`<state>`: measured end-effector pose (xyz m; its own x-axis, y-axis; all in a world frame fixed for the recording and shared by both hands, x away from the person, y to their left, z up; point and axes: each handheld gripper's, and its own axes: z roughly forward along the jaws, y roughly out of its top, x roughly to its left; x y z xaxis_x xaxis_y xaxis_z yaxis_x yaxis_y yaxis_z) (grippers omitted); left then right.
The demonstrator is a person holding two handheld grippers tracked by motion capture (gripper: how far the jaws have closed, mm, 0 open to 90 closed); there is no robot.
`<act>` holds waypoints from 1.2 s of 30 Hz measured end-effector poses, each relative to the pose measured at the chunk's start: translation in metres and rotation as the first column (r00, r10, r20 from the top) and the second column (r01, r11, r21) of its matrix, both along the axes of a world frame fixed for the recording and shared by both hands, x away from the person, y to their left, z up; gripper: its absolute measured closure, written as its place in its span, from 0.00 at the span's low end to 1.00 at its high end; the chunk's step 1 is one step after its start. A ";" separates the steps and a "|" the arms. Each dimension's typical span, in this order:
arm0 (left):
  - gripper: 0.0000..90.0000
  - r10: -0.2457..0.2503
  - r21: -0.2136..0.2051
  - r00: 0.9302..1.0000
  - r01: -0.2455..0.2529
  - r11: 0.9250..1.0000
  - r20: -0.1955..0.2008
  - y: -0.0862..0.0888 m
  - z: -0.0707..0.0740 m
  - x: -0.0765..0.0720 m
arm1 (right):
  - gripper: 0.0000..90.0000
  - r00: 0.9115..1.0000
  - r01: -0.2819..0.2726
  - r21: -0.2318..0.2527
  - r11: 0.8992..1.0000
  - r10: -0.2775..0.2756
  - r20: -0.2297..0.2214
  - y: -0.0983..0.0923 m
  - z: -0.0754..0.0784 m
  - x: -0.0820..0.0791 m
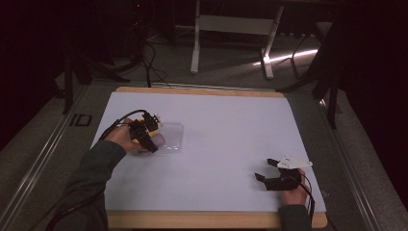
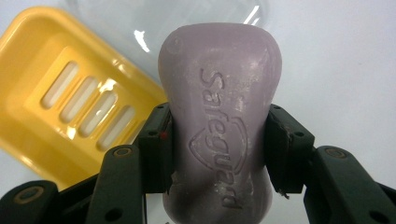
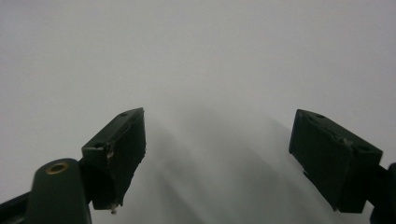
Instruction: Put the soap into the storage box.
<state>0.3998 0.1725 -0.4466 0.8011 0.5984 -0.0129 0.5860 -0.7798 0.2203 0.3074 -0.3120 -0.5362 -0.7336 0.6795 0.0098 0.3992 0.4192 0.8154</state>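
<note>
- White sheet covers the desk [image 1: 216, 192]; dark room behind, with a white frame stand at the upper centre of the high view.
- Left claw [image 2: 218, 154]: clamped on a lilac soap bar [image 2: 219, 116], pads pressing both its sides; embossed lettering faces the camera.
- Soap bar sits left of centre in the high view, over a yellow soap dish [image 2: 60, 93] and a clear lid [image 1: 172, 137].
- Right claw [image 3: 217, 158]: jaws wide apart, nothing between them; resting at the lower right of the high view, well apart from the soap.
</note>
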 end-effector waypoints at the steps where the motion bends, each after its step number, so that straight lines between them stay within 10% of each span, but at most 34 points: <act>1: 0.56 0.006 0.001 1.000 -0.006 1.000 0.001 0.001 0.000 0.001 | 0.20 1.000 -0.001 0.000 1.000 0.001 0.001 0.000 0.000 0.000; 23: 0.55 0.142 -0.005 0.989 -0.142 0.990 0.049 0.006 0.005 0.006 | 0.20 1.000 -0.001 -0.001 1.000 0.001 0.003 0.000 0.000 0.000; 36: 0.55 0.241 -0.032 0.968 -0.240 0.970 0.061 0.015 0.006 0.012 | 0.20 1.000 -0.001 -0.003 1.000 0.001 0.004 0.000 0.000 0.000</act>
<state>0.4116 0.1873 -0.4405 0.6332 0.7738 0.0169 0.7398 -0.6115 0.2806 0.3073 -0.3117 -0.5363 -0.7342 0.6790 0.0049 0.3956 0.4219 0.8158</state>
